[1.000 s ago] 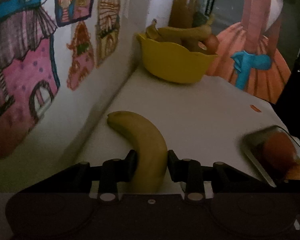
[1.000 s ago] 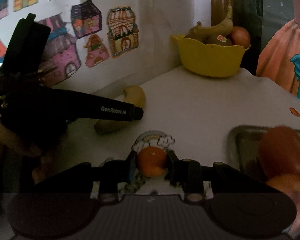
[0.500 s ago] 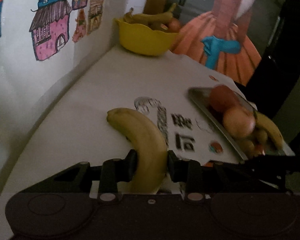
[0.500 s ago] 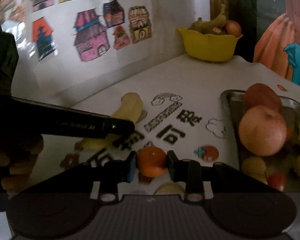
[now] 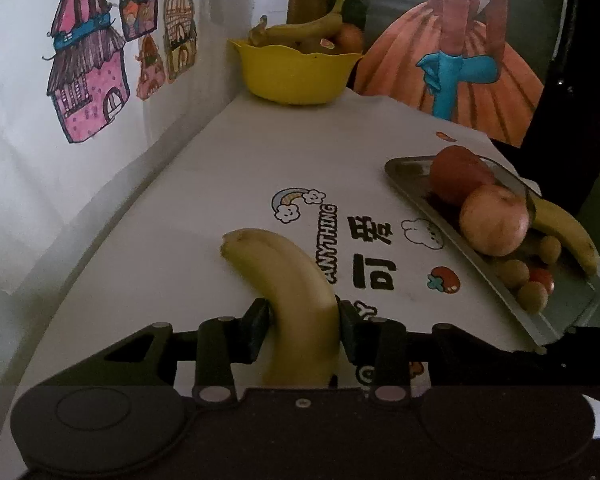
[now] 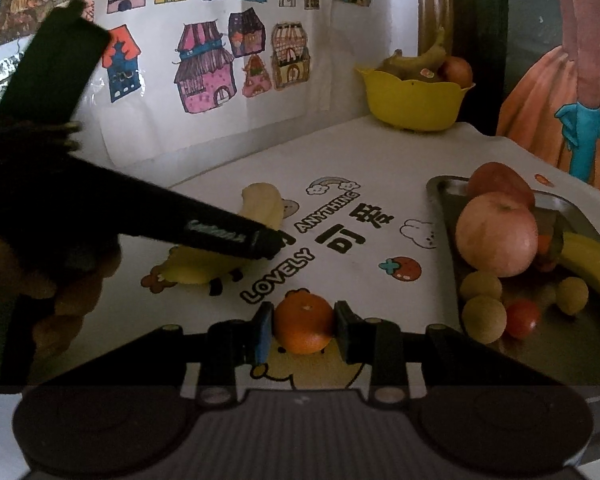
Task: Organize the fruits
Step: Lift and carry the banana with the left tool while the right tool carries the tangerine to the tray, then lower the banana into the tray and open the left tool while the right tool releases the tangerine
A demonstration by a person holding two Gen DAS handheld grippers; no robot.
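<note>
Both tools loaded — banana [image 5: 296, 292], orange [image 6: 304, 324]

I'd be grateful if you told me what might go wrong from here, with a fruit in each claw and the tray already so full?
1. The left claw has just been opening around the banana; held near one end, it may tip or slip out.
2. The metal tray is crowded with apples and small round fruit; adding more could send some rolling.
3. The right claw squeezes a round orange, which may pop out.
</note>
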